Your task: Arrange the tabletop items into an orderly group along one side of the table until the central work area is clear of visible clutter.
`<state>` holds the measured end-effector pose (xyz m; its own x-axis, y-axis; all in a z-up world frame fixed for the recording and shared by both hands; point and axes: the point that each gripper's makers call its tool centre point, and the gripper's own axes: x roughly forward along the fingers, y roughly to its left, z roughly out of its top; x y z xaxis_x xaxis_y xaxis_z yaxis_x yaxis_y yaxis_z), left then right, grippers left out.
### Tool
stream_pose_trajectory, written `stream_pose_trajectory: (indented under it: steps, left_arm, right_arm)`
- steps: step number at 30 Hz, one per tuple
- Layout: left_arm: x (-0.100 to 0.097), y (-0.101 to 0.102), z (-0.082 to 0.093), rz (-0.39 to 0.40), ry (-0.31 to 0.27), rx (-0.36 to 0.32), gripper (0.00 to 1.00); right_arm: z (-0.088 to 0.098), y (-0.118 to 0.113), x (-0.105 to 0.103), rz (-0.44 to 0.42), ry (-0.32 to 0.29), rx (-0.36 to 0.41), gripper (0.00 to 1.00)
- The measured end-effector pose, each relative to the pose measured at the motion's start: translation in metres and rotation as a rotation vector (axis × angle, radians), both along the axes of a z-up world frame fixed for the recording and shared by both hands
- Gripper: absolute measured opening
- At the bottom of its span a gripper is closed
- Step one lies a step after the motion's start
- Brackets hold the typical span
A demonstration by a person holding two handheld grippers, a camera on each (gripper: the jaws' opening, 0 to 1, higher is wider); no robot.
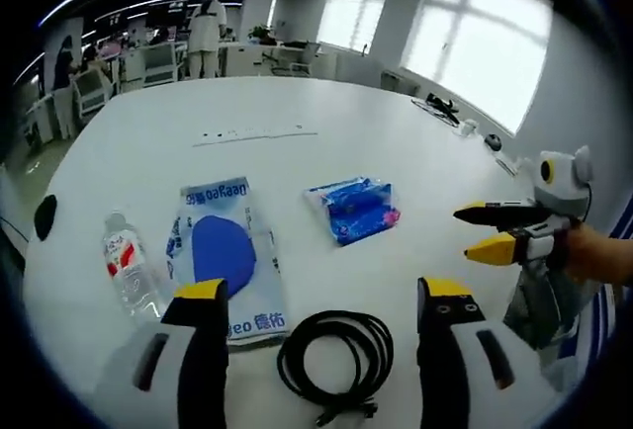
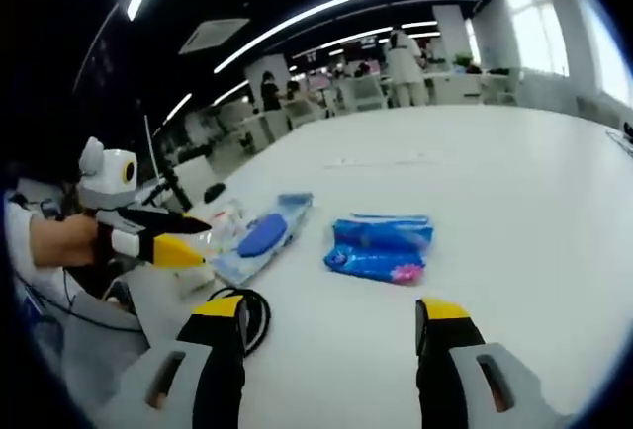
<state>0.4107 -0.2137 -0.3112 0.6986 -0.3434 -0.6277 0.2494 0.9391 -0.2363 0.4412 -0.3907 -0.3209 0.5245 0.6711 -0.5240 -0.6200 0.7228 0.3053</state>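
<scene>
Nearest my left gripper [image 1: 322,296], jaws spread wide and empty, lies the coiled black cable [image 1: 334,358], just between them. Beyond it sit the flat packet with the blue pad [image 1: 226,256], the water bottle [image 1: 129,266] on its side beside it, and the blue wrapped pack [image 1: 354,208] further right. My right gripper [image 2: 332,315] also stands wide, holding nothing, facing the blue pack. Everything lies mid-table [image 1: 297,113], nothing grouped. I judge the cable risky: loose loops could snag, and the bottle could roll if nudged.
</scene>
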Motion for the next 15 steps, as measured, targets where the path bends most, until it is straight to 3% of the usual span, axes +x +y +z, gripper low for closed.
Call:
stream_pose_trajectory:
  steps: [2,5,8,15]
  left_arm:
    - [-0.002,0.011,0.0,0.005,-0.001,0.002,0.82]
    - [-0.017,0.026,0.0,0.037,0.001,0.015,0.88]
    - [-0.029,0.035,0.001,0.055,-0.001,-0.025,0.87]
    - [-0.057,0.069,0.004,0.123,-0.011,-0.037,0.88]
  right_arm:
    - [0.004,-0.005,-0.017,-0.01,0.007,0.007,0.71]
    - [0.007,-0.007,-0.021,-0.022,0.019,0.024,0.72]
    - [0.01,-0.01,-0.028,-0.023,0.011,0.031,0.73]
    - [0.015,-0.015,-0.038,-0.032,0.023,0.049,0.72]
